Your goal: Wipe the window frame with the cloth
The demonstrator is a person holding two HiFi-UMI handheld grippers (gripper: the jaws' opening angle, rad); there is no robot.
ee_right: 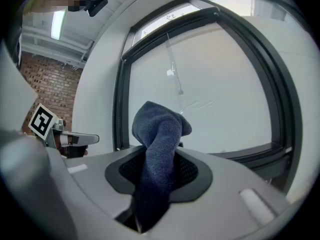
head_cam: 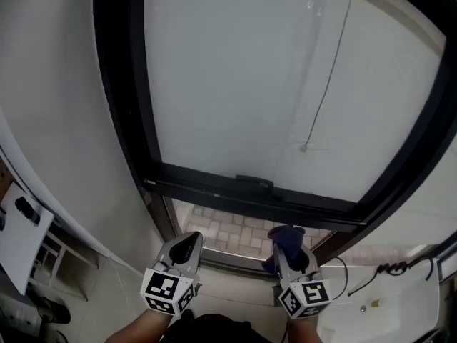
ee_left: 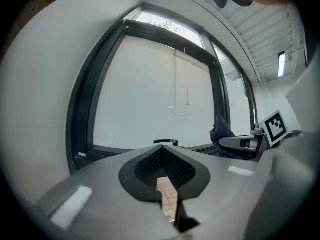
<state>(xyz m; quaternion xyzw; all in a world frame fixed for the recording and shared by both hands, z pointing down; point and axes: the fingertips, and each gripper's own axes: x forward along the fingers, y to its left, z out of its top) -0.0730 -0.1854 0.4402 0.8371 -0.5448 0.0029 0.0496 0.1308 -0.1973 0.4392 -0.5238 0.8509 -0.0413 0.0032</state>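
Note:
The black window frame (head_cam: pixel 250 195) surrounds a pane covered by a white blind, and its bottom rail runs just beyond both grippers. My right gripper (head_cam: pixel 288 247) is shut on a dark blue cloth (head_cam: pixel 286 236), which sticks up past the jaw tips a little below the rail. In the right gripper view the cloth (ee_right: pixel 160 129) stands bunched between the jaws, with the frame (ee_right: pixel 122 99) behind it. My left gripper (head_cam: pixel 188 244) is shut and holds nothing, level with the right one and apart from the frame. The left gripper view shows the frame (ee_left: pixel 82 109), the right gripper (ee_left: pixel 240 143) and the cloth (ee_left: pixel 220 132).
A blind cord (head_cam: pixel 325 84) hangs down the pane. A handle (head_cam: pixel 255 181) sits on the bottom rail. White basin (head_cam: pixel 389 313) with a black cable (head_cam: pixel 393 269) at lower right. A white shelf unit (head_cam: pixel 28 234) is at lower left. Paving shows through the lower glass.

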